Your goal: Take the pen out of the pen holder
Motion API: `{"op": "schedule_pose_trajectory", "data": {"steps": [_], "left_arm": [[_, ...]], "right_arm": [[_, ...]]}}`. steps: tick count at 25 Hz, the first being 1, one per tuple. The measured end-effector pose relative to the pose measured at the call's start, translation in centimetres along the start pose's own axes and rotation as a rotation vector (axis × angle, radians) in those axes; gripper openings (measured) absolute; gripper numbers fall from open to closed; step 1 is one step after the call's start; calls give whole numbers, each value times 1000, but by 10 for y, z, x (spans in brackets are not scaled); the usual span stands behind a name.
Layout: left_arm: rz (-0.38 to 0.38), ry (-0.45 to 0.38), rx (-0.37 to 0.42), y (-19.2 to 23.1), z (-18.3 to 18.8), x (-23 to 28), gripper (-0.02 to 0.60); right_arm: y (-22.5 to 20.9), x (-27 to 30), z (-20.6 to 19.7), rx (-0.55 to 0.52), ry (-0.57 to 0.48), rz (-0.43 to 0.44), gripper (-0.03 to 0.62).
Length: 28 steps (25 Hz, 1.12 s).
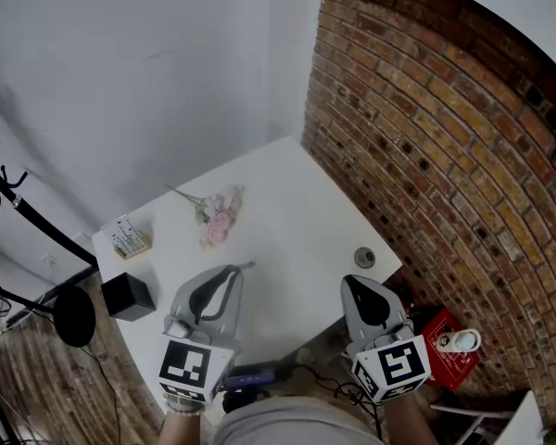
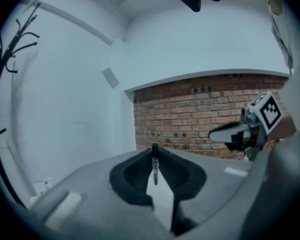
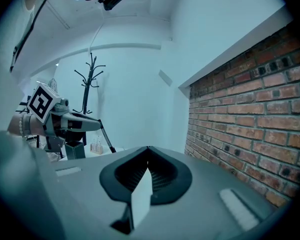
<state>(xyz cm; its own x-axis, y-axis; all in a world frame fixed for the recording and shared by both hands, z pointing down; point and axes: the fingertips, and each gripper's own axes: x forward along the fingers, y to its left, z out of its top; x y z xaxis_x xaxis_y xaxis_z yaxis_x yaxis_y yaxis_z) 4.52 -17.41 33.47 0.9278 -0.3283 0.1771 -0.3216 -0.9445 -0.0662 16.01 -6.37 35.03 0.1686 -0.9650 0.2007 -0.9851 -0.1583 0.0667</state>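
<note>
My left gripper [image 1: 233,269] hangs over the table's near left part, shut on a thin pen [image 1: 245,266]. In the left gripper view the pen [image 2: 154,165] stands upright, pinched between the jaw tips of the left gripper [image 2: 154,149]. The black square pen holder [image 1: 128,295] sits at the table's left edge, left of that gripper and apart from it; it also shows in the right gripper view [image 3: 75,150]. My right gripper [image 1: 353,282] hovers over the near right part of the table. Its jaws meet with nothing between them [image 3: 148,148].
Pink flowers [image 1: 218,216] lie mid-table, and a small rack [image 1: 128,237] stands near the left edge. A round grey cap [image 1: 364,258] sits by the right edge. A brick wall [image 1: 445,156] runs along the right. A red box [image 1: 445,352] lies on the floor.
</note>
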Motion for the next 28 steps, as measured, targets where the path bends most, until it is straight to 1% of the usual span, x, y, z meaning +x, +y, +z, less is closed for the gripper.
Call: {"op": "schedule_pose_trajectory", "data": {"steps": [3, 7, 13, 17, 21, 26, 28], "left_arm": [[2, 22, -34, -1, -2, 0, 28], [0, 16, -27, -2, -1, 0, 28], [-4, -13, 15, 0, 2, 0, 28], [-1, -14, 12, 0, 2, -1, 28], [2, -4, -8, 2, 0, -1, 28], [3, -12, 5, 4, 1, -1, 28], [4, -5, -7, 3, 0, -1, 28]], "right_arm": [[-1, 0, 1, -1, 0, -3, 3], [-1, -1, 2, -3, -2, -5, 3], [-1, -1, 3, -7, -5, -4, 3], [1, -1, 3, -14, -7, 4, 3], [2, 1, 3, -13, -4, 3, 3], [2, 1, 2, -12, -2, 4, 3], [2, 2, 2, -13, -1, 6, 3]]}}
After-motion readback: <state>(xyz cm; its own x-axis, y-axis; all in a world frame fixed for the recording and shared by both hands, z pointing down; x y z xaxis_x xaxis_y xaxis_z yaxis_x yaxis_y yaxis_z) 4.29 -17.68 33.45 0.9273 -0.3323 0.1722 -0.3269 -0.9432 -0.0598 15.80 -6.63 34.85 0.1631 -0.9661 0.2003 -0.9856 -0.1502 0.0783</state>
